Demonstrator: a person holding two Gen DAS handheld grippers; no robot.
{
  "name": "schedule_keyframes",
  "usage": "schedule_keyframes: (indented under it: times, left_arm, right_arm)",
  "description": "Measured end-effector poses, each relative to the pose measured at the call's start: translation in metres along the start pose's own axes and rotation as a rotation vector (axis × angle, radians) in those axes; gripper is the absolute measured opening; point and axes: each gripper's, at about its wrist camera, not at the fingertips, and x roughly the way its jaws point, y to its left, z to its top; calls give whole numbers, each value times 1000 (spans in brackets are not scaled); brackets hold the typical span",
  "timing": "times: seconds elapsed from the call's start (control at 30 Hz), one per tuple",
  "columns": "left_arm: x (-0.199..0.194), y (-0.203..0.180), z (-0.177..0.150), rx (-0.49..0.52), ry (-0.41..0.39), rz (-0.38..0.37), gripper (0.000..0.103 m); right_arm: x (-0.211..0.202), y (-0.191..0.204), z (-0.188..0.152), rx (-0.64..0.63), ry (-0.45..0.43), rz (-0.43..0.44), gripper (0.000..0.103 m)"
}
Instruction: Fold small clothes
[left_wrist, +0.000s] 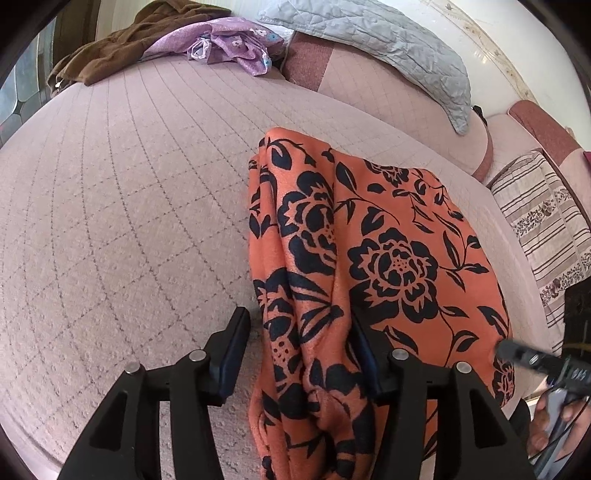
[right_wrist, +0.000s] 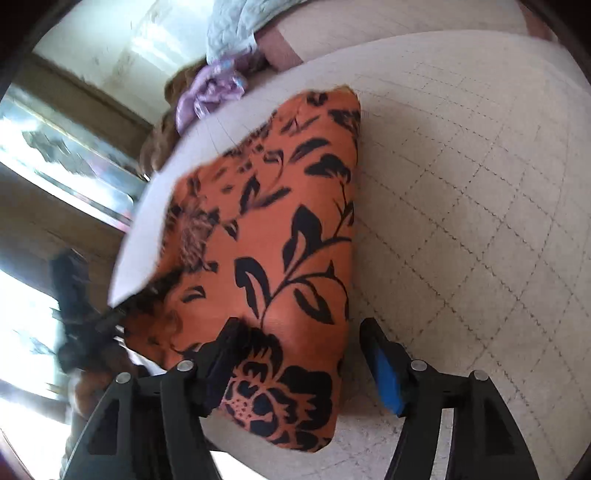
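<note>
An orange cloth with a black flower print (left_wrist: 391, 236) lies on the quilted pink bed cover (left_wrist: 129, 221), folded, with a bunched ridge running toward me. My left gripper (left_wrist: 299, 350) stands open around that ridge: the left pad (left_wrist: 232, 354) is clear of the fabric, and the right pad (left_wrist: 364, 350) is against it. In the right wrist view the same cloth (right_wrist: 288, 229) lies flat near the bed's edge. My right gripper (right_wrist: 303, 354) is open over its near corner, with the blue-padded right finger (right_wrist: 384, 373) apart from the cloth.
At the head of the bed lie a purple flowered garment (left_wrist: 229, 44), a brown garment (left_wrist: 110, 51) and a grey quilt (left_wrist: 388, 48). A striped cushion (left_wrist: 543, 221) is at the right. A hand (left_wrist: 554, 421) holding the other gripper shows at the lower right.
</note>
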Motion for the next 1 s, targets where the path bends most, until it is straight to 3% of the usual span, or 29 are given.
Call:
schedule_keyframes:
  times: [0.03, 0.23, 0.33, 0.47, 0.67, 0.77, 0.83, 0.9, 1.0]
  left_arm:
    - [-1, 0, 0, -2, 0, 2, 57]
    - [-9, -4, 4, 11, -6, 35, 60]
    - [-9, -6, 5, 29, -2, 60, 63]
    - [-14, -8, 9, 33, -9, 71, 63]
    - [-17, -10, 18, 36, -33, 71, 67]
    - [3, -9, 16, 46, 28, 76, 67]
    - [10, 2, 12, -8, 33, 14, 64]
    - [12, 9, 12, -47, 52, -77, 44]
    - [11, 7, 12, -37, 52, -70, 39]
  right_arm:
    - [-5, -2, 2, 6, -19, 11, 75]
    - [0, -14, 42, 77, -73, 71, 76]
    - [19, -17, 57, 106, -34, 110, 76]
    - [39, -19, 60, 98, 19, 116, 76]
    - [44, -8, 58, 50, 11, 107, 76]
    - [46, -7, 58, 34, 14, 90, 70]
    - [46, -7, 59, 23, 18, 75, 65]
    - [48, -5, 60, 5, 25, 56, 60]
    - [50, 4, 61, -38, 34, 22, 55]
